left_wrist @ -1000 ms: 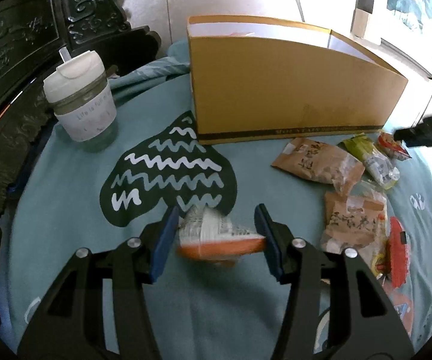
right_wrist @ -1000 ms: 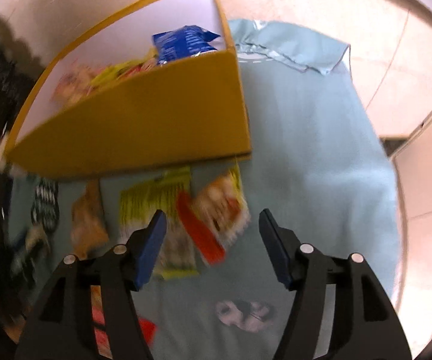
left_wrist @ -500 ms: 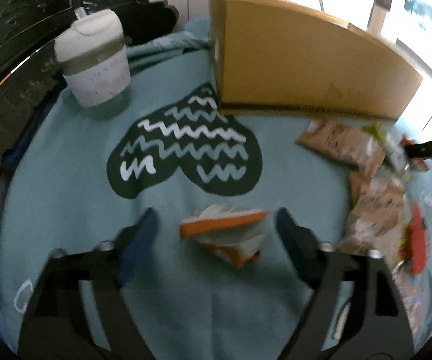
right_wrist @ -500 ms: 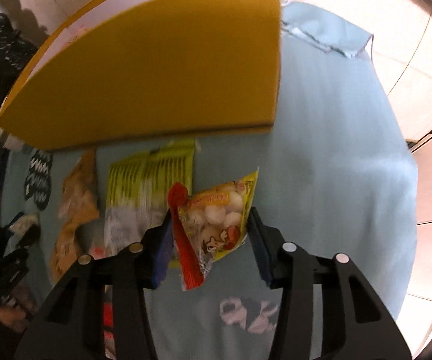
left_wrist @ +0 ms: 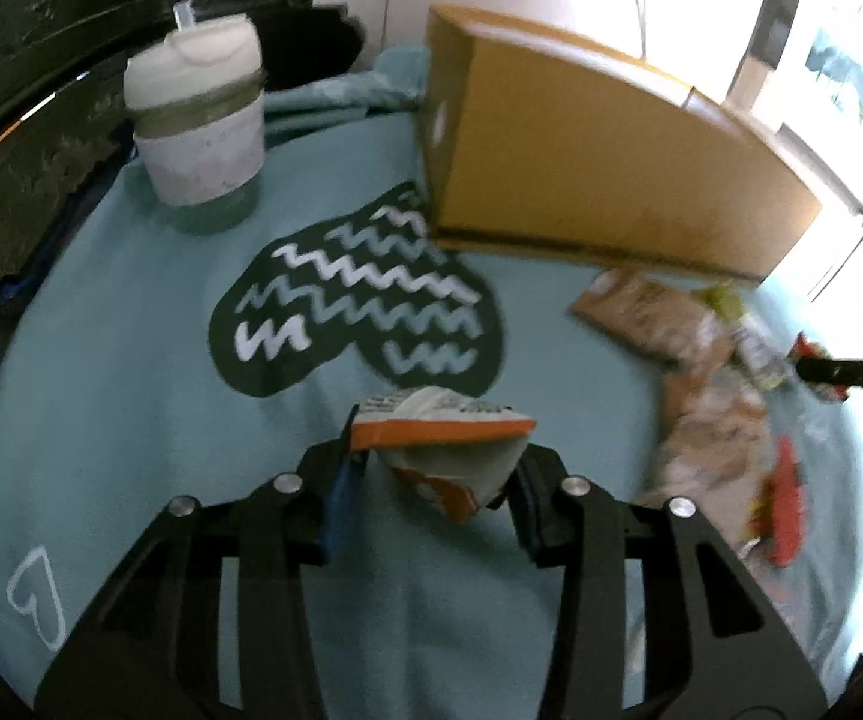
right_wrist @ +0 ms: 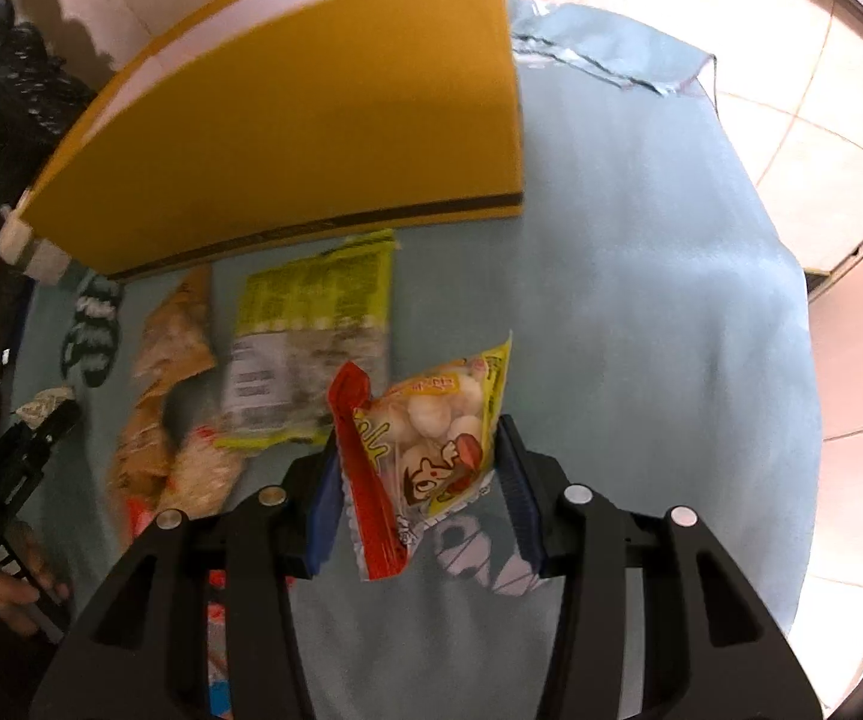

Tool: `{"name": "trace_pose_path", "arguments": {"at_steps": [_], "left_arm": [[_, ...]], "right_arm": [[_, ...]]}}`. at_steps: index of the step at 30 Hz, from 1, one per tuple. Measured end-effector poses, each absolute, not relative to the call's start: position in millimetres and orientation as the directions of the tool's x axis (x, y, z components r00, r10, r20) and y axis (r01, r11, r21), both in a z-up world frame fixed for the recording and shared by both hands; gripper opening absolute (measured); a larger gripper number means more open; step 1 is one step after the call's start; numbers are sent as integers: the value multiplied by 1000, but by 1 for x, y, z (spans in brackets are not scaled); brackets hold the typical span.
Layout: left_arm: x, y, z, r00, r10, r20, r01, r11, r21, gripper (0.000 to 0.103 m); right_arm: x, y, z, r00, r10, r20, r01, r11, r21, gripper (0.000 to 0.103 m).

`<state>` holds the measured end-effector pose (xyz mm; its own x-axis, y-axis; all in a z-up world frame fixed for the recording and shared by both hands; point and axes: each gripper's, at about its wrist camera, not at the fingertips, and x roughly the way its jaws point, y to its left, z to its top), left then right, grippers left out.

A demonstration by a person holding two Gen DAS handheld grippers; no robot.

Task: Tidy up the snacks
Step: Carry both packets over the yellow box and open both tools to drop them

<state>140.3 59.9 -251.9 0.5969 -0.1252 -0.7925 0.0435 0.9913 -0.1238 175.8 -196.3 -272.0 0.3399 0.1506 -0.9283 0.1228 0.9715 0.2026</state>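
The left gripper (left_wrist: 431,474) clamps the orange-and-white foil snack packet (left_wrist: 444,450) above the teal cloth's (left_wrist: 131,420) middle. The right gripper (right_wrist: 413,480) clamps the yellow-and-red plastic snack bag (right_wrist: 425,456) near the yellow cardboard box (right_wrist: 311,138). Both appear light, crushable; gripping mid-body suits.

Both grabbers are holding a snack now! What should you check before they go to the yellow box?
1. Left gripper shut on the orange-and-white packet: ok.
2. Right gripper shut on the yellow-and-red snack bag: ok.
3. Yellow box standing upright on the blue cloth: ok.
4. Room left inside the box: cannot tell, its inside is hidden.
5. Lidded cup out of the left gripper's way: ok, it stands far to the left.
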Motion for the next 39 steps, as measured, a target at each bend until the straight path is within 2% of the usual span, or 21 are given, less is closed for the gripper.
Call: {"name": "trace_pose_path", "arguments": {"at_steps": [6,15,18,27,28,29,30,31,33,39], "left_arm": [[140,39,-217,661,-177,-729,82,983,-163,42],[164,13,-137,765,-238,-598,134,968,-213,42],[184,4,-107,795,-241,-557,153,967,-201,43],[264,-25,-19,855,-238,-460,210,971,-112,44],[275,-28,-14,856,-224,-467,201,975,-98,48],[287,-29,-14,846,-209,-491,191,978,-86,76],[298,-30,-17,830,-192,-524,178,981,-78,93],[308,-31,-23,809,-163,-565,152,986,-66,101],[313,-29,-30,788,-121,-604,122,992,-39,101],[274,-17,-69,771,-101,-629,107,994,-28,101]], "right_arm": [[169,-191,-229,421,205,-884,75,963,259,47],[175,-205,-140,571,256,-780,26,944,329,47],[196,-204,-86,639,256,-726,-28,950,311,47],[261,-189,7,734,214,-644,-100,973,209,47],[267,-188,11,737,207,-644,-98,975,200,49],[282,-184,12,730,198,-654,-92,977,192,53],[294,-184,9,714,191,-673,-78,978,194,68],[301,-185,5,703,163,-692,-54,983,177,72],[306,-188,-1,693,110,-712,-15,990,138,72],[277,-188,-43,623,129,-772,-8,987,158,72]]}}
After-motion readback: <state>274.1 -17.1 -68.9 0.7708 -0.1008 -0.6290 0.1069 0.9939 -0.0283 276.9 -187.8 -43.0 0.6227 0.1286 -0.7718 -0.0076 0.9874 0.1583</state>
